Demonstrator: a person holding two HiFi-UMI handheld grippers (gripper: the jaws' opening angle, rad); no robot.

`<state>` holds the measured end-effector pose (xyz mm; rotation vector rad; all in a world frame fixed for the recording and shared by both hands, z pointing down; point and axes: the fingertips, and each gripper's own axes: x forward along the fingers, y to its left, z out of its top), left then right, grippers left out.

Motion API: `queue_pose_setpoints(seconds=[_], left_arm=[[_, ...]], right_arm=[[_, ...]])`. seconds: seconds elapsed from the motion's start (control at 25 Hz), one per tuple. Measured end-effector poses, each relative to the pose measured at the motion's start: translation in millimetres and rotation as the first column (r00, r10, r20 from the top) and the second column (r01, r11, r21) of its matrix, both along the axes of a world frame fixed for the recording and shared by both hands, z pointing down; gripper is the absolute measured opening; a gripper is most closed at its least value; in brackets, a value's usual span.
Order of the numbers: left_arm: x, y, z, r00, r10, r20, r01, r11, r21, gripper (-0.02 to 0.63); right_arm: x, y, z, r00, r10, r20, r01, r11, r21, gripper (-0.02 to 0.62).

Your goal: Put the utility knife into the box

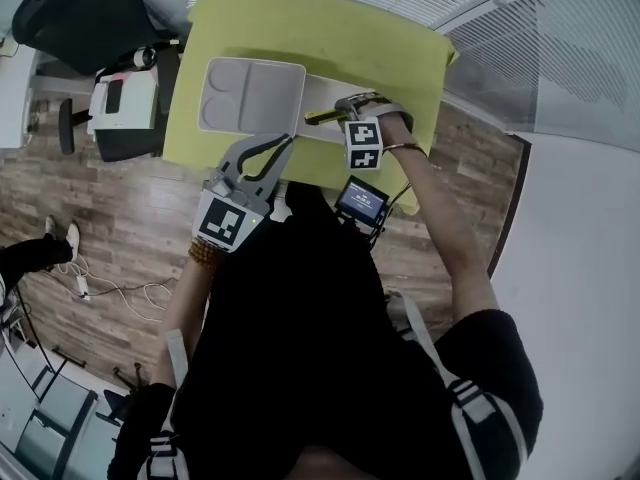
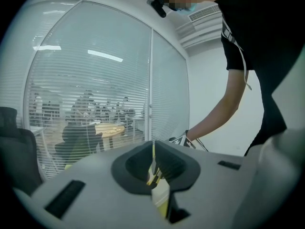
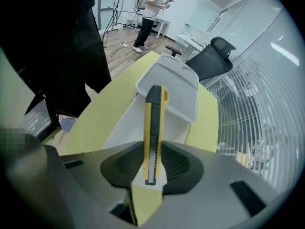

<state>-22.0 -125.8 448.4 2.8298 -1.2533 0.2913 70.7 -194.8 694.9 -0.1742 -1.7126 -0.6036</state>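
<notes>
**right gripper holds knife beside box**

your right gripper (image 3: 152, 168) is clamped on the utility knife (image 3: 153, 137). its jaws press both yellow sides of the handle. in the right gripper view the knife runs straight up from the jaws at lower centre. its dark end points at the grey box (image 3: 169, 92) at centre frame. in the head view the knife sits at upper centre, just right of the box and apart from it, over the yellow-green table (image 1: 400, 48). your left gripper (image 1: 270, 150) is at centre-left of the head view. its jaws are together with nothing between them.
</notes>
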Motion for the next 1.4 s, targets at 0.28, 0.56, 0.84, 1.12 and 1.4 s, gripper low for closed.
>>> queue_pose_setpoints(seconds=[0.28, 0.56, 0.84, 1.12, 1.4], left_arm=[[-3.9, 3.7, 8.9, 0.999, -0.042, 0.014, 0.042, 0.999, -0.023, 0.023], [-8.6, 5.6, 11.8, 0.996, -0.092, 0.018, 0.092, 0.995, -0.022, 0.023], [-13.3, 6.2, 14.8, 0.989, -0.146, 0.007, 0.146, 0.989, -0.037, 0.023], [-16.4, 6.1, 16.2, 0.984, -0.178, 0.004, 0.178, 0.983, -0.052, 0.023], [-18.2, 5.5, 16.8, 0.984, -0.18, 0.017, 0.181, 0.982, -0.051, 0.023]], right_arm=[[-2.9, -11.2, 21.1, 0.997, -0.072, -0.035, 0.074, 0.996, 0.042, 0.112], [3.8, -5.8, 44.2, 0.99, -0.12, -0.076, 0.121, 0.993, 0.008, 0.112], [2.4, -10.2, 58.9, 0.984, -0.148, -0.095, 0.148, 0.989, -0.001, 0.112], [2.1, -12.8, 70.9, 0.984, -0.148, -0.102, 0.147, 0.989, -0.015, 0.112], [0.2, -9.8, 78.7, 0.985, -0.143, -0.1, 0.141, 0.99, -0.027, 0.112]])
